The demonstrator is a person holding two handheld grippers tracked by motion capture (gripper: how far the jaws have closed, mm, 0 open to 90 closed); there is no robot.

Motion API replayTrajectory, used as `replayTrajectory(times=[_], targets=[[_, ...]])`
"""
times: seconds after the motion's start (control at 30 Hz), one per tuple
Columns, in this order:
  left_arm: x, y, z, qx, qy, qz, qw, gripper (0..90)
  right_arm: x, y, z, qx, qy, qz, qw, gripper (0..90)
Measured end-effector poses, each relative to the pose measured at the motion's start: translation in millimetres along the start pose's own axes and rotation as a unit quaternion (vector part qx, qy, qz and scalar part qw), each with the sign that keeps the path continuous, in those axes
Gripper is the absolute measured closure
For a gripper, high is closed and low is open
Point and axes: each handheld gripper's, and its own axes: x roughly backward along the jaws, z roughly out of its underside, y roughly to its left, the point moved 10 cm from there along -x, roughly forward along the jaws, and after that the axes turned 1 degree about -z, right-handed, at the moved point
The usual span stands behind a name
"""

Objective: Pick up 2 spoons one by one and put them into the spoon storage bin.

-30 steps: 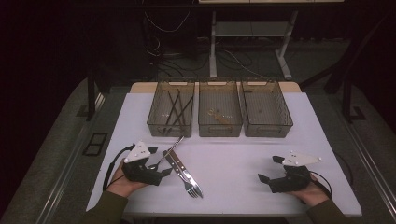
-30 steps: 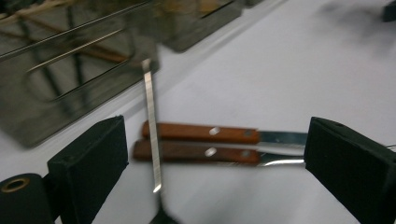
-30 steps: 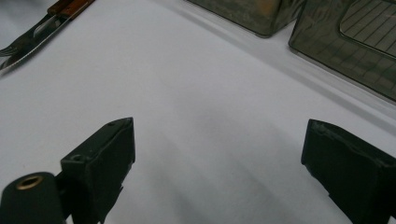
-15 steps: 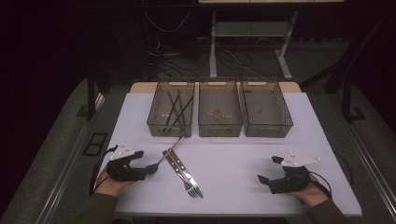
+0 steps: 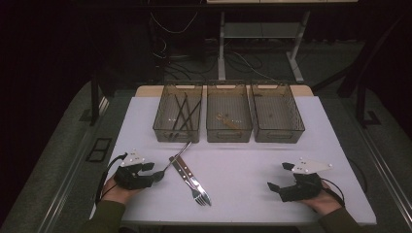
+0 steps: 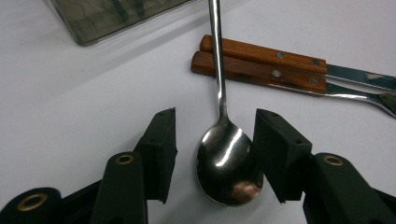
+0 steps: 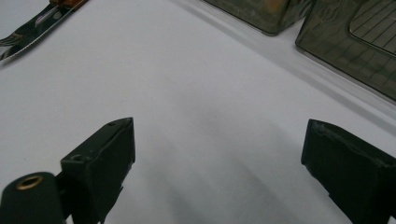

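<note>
1. I see a white counter (image 5: 252, 165) carrying everything.
2. Three smoky clear bins sit in a row at its far side: left bin (image 5: 178, 115), middle bin (image 5: 228, 116), right bin (image 5: 277, 115).
3. Nearer me lie a spoon (image 6: 226, 154), and a wooden-handled knife (image 6: 280, 56) and fork (image 6: 261, 74) side by side, touching.

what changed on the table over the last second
The left gripper drew back toward the table's left edge and now sits with open jaws on either side of the spoon bowl, not closed on it. The right gripper stayed put, open. The wooden-handled knife and fork and the three bins did not move.
</note>
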Motion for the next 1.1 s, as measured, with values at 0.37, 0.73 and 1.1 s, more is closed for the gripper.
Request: replayTrajectory(times=[0.37,0.73,1.1], targets=[[-6.6,-5.1,4.3,-0.003,0.018,0.012,0.9998,51.7,-1.1,0.8,0.5,0.004,0.003,-0.001,1.0,10.0],[-9.0,-7.2,6.4,-0.016,0.03,0.007,0.9994,53.3,-1.7,1.1,1.0,0.006,0.005,0.0,1.0,10.0],[-9.5,-9.0,5.8,-0.013,0.035,0.002,0.9993,63.6,-1.7,1.5,1.0,0.007,0.006,0.0,1.0,10.0]])
